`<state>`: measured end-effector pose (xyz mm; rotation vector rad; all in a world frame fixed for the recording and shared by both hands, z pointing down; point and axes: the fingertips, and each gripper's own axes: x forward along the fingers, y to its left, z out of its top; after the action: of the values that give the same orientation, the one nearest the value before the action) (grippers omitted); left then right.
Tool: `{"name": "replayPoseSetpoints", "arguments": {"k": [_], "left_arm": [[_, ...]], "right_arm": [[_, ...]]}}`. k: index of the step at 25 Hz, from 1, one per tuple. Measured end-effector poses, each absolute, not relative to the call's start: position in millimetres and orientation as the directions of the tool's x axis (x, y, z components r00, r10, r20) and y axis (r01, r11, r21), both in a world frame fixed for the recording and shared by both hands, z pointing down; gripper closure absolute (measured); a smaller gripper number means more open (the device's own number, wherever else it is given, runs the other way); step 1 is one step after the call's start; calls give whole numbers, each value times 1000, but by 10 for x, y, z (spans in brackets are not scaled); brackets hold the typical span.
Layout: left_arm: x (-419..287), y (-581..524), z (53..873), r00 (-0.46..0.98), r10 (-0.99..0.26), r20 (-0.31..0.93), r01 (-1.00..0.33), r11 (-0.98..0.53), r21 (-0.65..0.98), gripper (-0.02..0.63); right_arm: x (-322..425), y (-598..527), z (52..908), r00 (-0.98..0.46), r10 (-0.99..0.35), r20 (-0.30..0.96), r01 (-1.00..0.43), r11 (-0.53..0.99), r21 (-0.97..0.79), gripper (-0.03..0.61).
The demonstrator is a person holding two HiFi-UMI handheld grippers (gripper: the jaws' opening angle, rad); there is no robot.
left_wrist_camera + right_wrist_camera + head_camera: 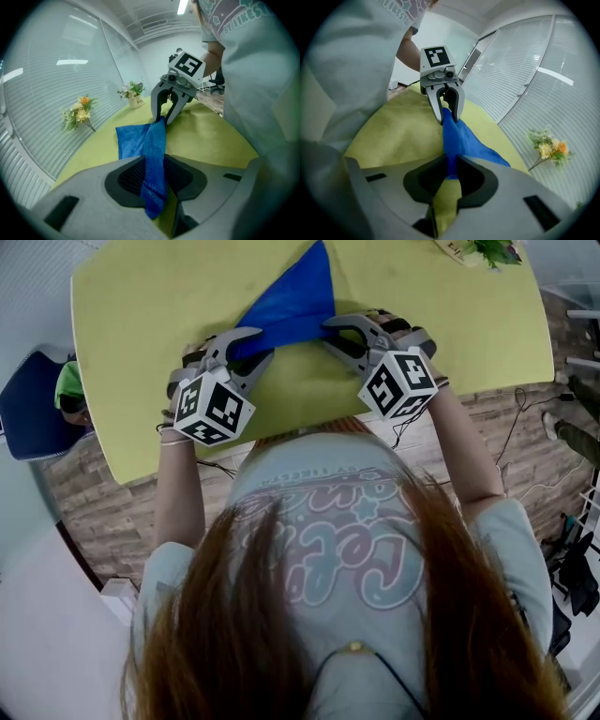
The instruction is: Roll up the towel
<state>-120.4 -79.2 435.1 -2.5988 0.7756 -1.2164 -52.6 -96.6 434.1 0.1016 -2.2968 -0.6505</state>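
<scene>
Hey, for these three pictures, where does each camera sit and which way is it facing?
Head view: on the person's head, facing steeply down at the table; hair, shirt and arms show, left gripper and right gripper pinching the towel.
Left gripper view: on the left gripper, looking along its jaws at the right gripper; shirt at right.
Right gripper view: on the right gripper, facing the left gripper; shirt and arm at left.
Shared: both gripper views show the towel strung between them, and flowers.

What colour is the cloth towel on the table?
Plain blue cloth towel, clearest in the head view.
</scene>
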Motion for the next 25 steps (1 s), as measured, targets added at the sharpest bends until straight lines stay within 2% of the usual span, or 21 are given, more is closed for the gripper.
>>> {"name": "replayPoseSetpoints", "arguments": {"k": [3, 7, 18, 25], "left_arm": [[-1209, -797, 4362, 513, -540, 667, -365, -841, -400, 528], [-1206, -780, 4332, 520, -536, 665, -387, -842, -377, 563], [-1185, -664, 4324, 535, -480, 695, -412, -866, -281, 571], [-1190, -708, 4343, 561, -374, 739, -406, -902, -148, 569]], "right_arm": [[-519, -975, 4344, -734, -258, 628, 100, 874, 475, 514], [-498, -945, 4314, -742, -252, 622, 90, 881, 464, 517], [-462, -816, 4267, -765, -174, 621, 96, 921, 377, 515], [-472, -874, 4252, -755, -87, 650, 99, 965, 244, 515]]}}
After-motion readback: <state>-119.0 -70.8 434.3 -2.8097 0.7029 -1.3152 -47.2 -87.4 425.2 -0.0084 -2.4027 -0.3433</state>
